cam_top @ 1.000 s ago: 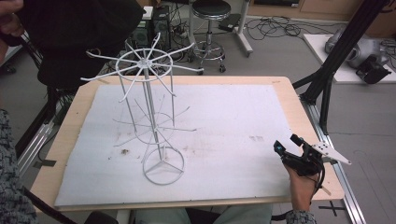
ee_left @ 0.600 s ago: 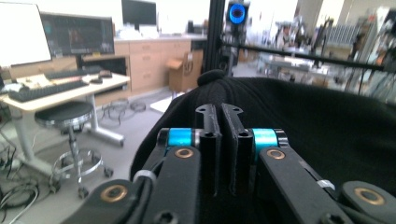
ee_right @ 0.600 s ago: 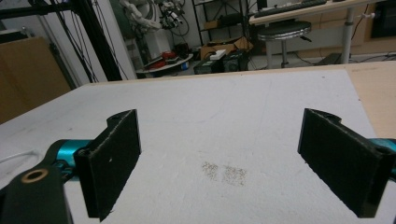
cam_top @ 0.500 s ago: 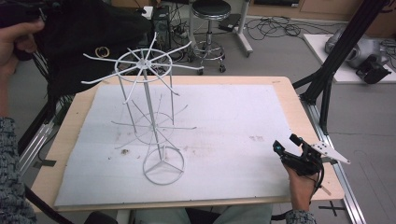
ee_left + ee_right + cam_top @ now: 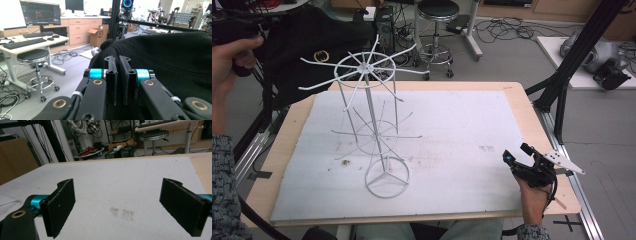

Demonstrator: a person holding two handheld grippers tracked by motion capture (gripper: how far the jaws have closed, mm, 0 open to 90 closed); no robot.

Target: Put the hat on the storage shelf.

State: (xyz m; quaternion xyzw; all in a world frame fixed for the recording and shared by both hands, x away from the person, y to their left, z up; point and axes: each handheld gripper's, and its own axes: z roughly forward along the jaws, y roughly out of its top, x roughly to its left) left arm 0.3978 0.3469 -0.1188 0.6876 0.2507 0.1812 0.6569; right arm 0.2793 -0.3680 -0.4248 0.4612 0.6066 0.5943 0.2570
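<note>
Black garment (image 5: 175, 60) lies before the closed left hand-held gripper (image 5: 119, 58); the cardboard box (image 5: 98, 35) beyond reads "SF".

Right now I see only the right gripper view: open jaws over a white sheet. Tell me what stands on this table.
Observer: A tall white wire rack with spoke arms stands left of centre on the white sheet.
Operator: Report the left gripper.
Observer: The left gripper is held up beyond the table's left edge, jaws shut, close against a black garment.
Operator: Say whether it grips that garment.
Observer: I cannot tell; the slit between the jaws is dark.
</note>
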